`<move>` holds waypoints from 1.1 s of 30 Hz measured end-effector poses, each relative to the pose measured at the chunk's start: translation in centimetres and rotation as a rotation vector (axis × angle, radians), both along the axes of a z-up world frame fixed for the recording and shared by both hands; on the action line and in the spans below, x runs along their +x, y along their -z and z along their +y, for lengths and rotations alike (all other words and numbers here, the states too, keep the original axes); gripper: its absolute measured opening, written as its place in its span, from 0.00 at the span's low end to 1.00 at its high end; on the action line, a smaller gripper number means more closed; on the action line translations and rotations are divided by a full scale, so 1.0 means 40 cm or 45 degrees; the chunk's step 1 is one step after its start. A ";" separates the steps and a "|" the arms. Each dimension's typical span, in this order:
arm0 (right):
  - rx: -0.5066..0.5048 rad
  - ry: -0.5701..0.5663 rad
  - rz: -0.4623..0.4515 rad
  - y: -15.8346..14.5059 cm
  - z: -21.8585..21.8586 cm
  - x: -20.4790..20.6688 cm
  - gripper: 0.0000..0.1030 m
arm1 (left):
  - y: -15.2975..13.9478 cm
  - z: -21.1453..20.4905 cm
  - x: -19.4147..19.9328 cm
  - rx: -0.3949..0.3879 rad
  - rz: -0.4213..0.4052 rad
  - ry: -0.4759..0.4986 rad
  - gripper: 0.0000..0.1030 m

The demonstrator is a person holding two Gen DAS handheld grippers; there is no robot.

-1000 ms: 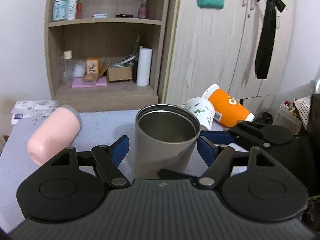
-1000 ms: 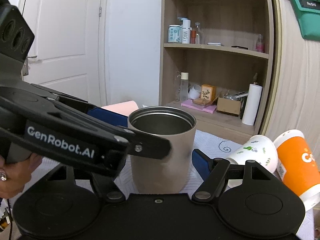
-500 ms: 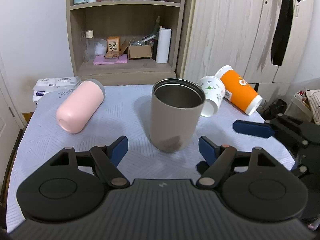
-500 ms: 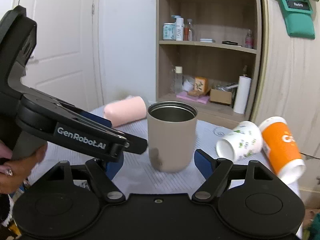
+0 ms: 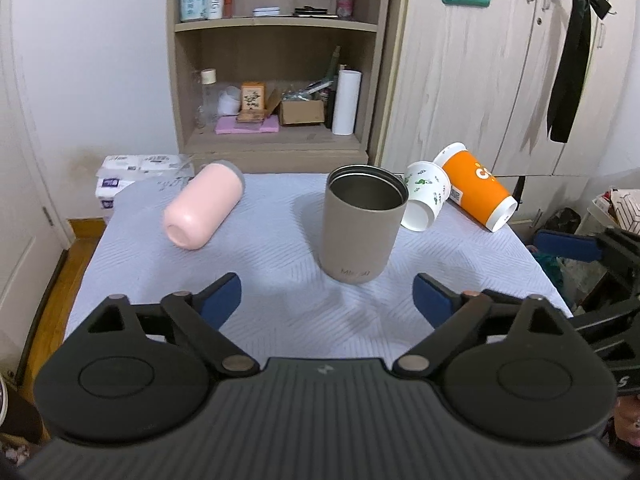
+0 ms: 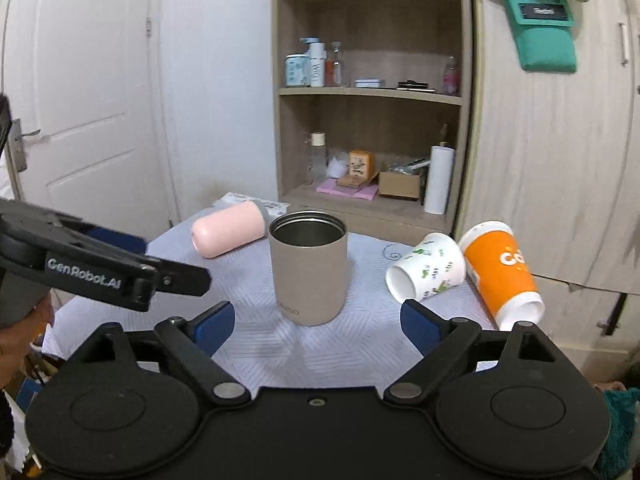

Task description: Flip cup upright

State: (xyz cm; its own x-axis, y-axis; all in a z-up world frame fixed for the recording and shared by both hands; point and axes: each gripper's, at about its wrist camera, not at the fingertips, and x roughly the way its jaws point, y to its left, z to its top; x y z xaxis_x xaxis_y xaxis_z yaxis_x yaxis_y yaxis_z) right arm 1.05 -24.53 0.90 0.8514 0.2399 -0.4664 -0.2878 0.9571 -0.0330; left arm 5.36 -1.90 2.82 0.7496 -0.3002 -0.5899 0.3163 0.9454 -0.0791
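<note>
A taupe metal cup [image 5: 362,224] stands upright, mouth up, in the middle of the grey-clothed table [image 5: 280,312]; it also shows in the right wrist view [image 6: 308,274]. My left gripper [image 5: 326,302] is open and empty, pulled back from the cup. My right gripper [image 6: 316,322] is open and empty, also short of the cup. A pink cup [image 5: 204,208] lies on its side at the left. A white patterned paper cup [image 5: 424,196] and an orange paper cup [image 5: 476,188] lie on their sides at the right.
A wooden shelf unit [image 5: 276,60] with bottles and boxes stands behind the table, next to a wardrobe [image 5: 500,60]. Tissue packs [image 5: 136,172] lie at the table's far left corner. The left gripper's body [image 6: 100,272] shows at left in the right wrist view.
Both grippers have drawn back from the taupe cup, which stays upright on the table. The jaws were around it a second ago and now stand clear of it.
</note>
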 end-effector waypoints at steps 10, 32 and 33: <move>0.008 0.109 0.047 -0.046 0.006 -0.028 1.00 | -0.017 0.044 -0.035 0.049 0.049 -0.156 1.00; -0.040 0.304 0.146 -0.037 0.038 0.000 1.00 | -0.011 0.070 -0.033 0.128 0.071 -0.273 1.00; -0.038 0.308 0.147 -0.037 0.037 -0.001 1.00 | -0.008 0.073 -0.031 0.127 0.076 -0.276 1.00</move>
